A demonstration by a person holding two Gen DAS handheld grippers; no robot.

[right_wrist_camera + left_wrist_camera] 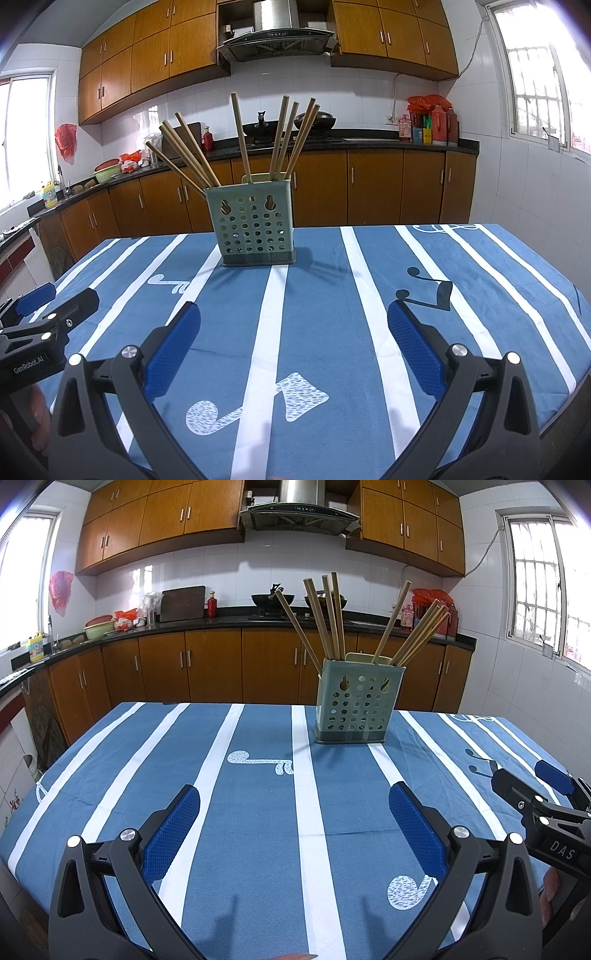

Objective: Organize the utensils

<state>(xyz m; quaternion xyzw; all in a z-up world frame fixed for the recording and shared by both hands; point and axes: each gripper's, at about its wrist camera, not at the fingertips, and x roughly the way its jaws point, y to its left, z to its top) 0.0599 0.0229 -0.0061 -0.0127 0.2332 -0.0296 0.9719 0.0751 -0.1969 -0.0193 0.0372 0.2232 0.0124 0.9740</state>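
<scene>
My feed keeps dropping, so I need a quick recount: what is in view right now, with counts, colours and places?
Utensil holder: one, pale green, perforated, upright on the far middle of the table.
Chopsticks: about nine, wooden, standing in the holder, fanned in two bunches.
Tablecloth: one, blue with white stripes and music notes, covering the table.
Woks: two, dark, on the back counter.
Range hood: one, steel, above the woks.
Left gripper: one, black with blue pads, jaws open, empty, near edge.
Right gripper: one, same colours, jaws open, empty, beside the left.

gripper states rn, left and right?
Left gripper: open, holding nothing.
Right gripper: open, holding nothing.
</scene>
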